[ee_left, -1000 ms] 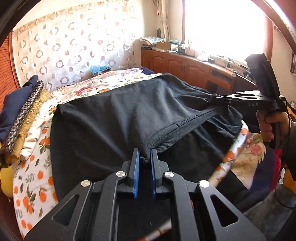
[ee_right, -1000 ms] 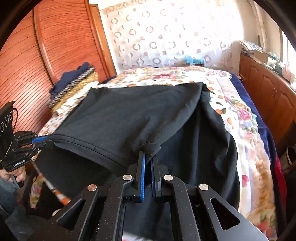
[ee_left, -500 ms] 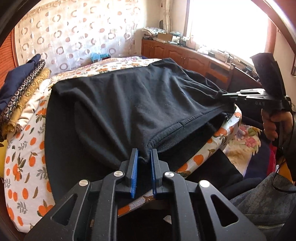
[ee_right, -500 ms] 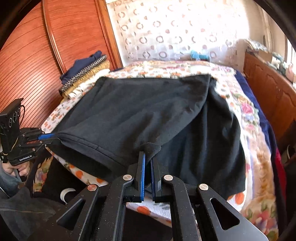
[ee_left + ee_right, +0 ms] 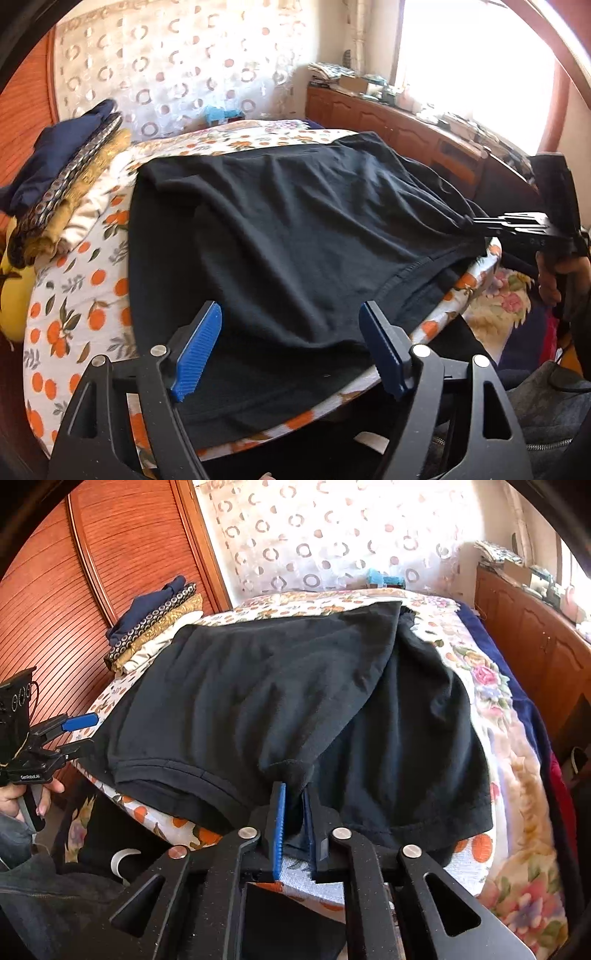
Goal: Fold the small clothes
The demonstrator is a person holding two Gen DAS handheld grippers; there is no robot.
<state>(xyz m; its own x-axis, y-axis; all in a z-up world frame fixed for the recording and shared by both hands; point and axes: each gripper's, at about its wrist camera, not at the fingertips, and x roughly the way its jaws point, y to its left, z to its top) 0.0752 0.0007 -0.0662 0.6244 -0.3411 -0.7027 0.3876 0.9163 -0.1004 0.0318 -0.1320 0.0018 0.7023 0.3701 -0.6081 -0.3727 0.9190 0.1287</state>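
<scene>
Looking along your left gripper, you see its jaws have just been opening and now stand spread wide, the black garment lying free between and beyond the blue pads on the orange-print bedspread. Far to the right, your right gripper meets the garment's corner. A stack of folded clothes sits off to the left.

From your right gripper, the jaws have just been opening a little; a dark bunch of cloth sits between the pads, and whether they grip it you cannot tell. Your left gripper hangs open at the far left, clear of the hem.

One fold looks laid over; releasing, smoothing and further folds likely remain.
</scene>
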